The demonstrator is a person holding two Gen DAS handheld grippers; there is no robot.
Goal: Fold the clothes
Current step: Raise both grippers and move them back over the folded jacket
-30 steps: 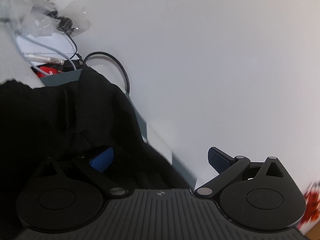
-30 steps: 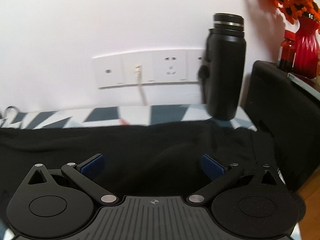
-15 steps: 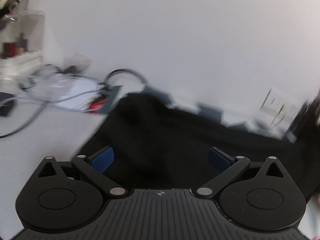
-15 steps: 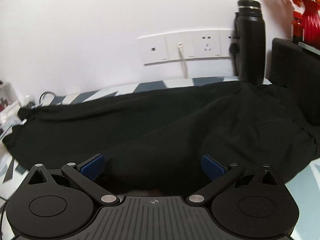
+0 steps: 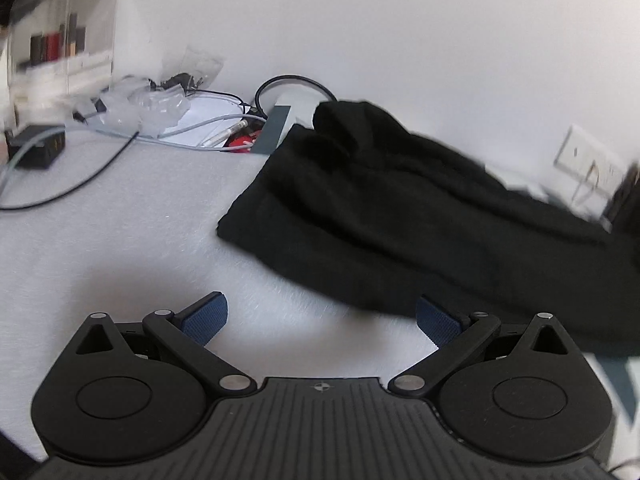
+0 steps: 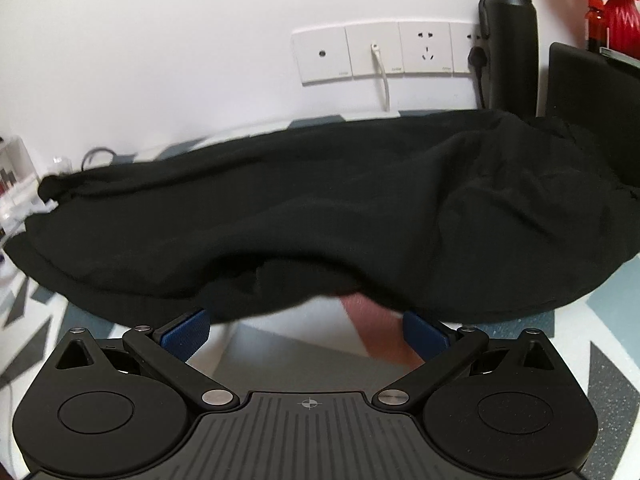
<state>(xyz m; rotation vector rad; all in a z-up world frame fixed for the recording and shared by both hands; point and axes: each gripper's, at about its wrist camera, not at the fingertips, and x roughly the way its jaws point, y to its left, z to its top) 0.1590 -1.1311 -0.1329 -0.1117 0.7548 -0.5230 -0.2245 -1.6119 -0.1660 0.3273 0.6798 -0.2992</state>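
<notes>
**Desk:** While both tools hang with their blue pads spread wide and nothing between them, where does the garment sit?

**Photographer:** Start at the left tool (image 5: 320,314): it hovers over bare pale worktop (image 5: 120,216), the black garment (image 5: 400,208) lying just ahead and to its right. The right tool (image 6: 306,330) is at the near hem of that same black garment (image 6: 320,208), which stretches in a long rumpled band across the patterned worktop toward the wall.

**Desk:** What could go wrong?

**Photographer:** Likely a bad pinch. The cloth is bunched and layered, black on black, so a tool could catch two layers or only a wrinkle, and the fold would come out crooked. The far right end lies close by a black bottle (image 6: 510,40) and a plugged cable (image 6: 382,76); a hard drag might tip the bottle. On the left, loose cables (image 5: 72,188) and plastic wrapping (image 5: 148,104) sit near the cuff end and could snag.
</notes>
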